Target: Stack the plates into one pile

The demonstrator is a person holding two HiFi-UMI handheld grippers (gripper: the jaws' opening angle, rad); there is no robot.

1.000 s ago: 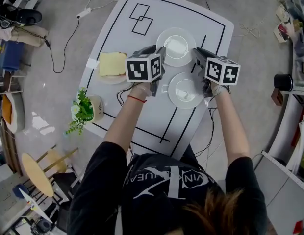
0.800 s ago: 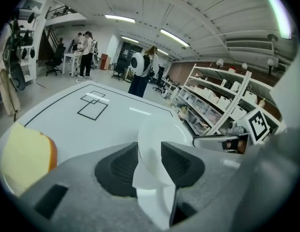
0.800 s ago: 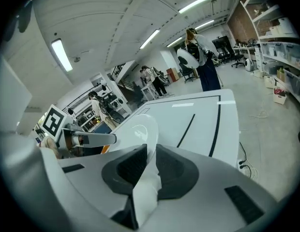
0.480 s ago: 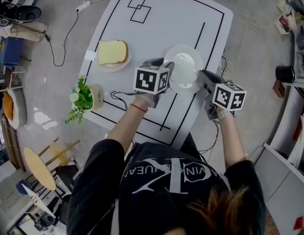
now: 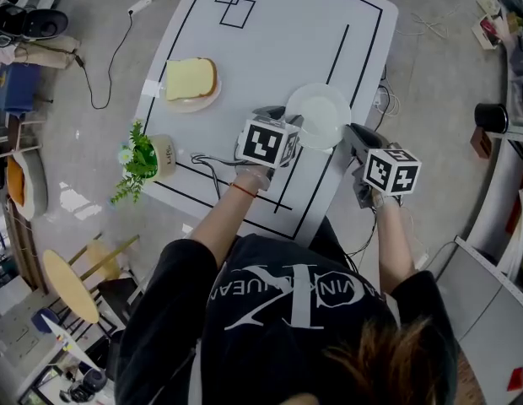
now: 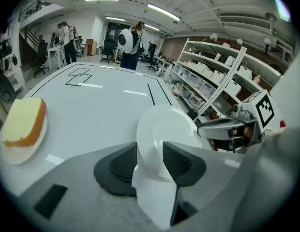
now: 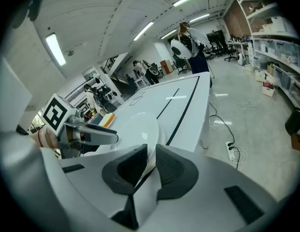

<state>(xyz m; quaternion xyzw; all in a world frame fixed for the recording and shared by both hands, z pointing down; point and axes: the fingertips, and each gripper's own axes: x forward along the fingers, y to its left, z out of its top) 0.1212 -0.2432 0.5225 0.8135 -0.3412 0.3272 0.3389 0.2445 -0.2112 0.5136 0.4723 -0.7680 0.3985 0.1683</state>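
Observation:
A white plate (image 5: 320,113) lies near the table's front right edge. In the right gripper view a second rim shows just under that plate (image 7: 135,129), so the two read as one pile. My left gripper (image 5: 288,117) is at the plate's left rim. Its jaws are opening, the plate's rim (image 6: 157,139) stands loose between them, and the left gripper (image 6: 150,157) no longer presses on it. My right gripper (image 5: 349,132) is on the opposite rim, and the right gripper (image 7: 151,161) is shut on the plate's edge.
A small plate with a slice of toast (image 5: 191,81) sits at the table's left side; the toast (image 6: 22,124) also shows in the left gripper view. A potted plant (image 5: 143,165) stands at the left front corner. The white table (image 5: 270,32) has black lines. Shelves and people are beyond.
Both grippers carried the far plate toward me and lowered it onto the nearer plate. Two separate plates have become one pile. The left jaws have widened.

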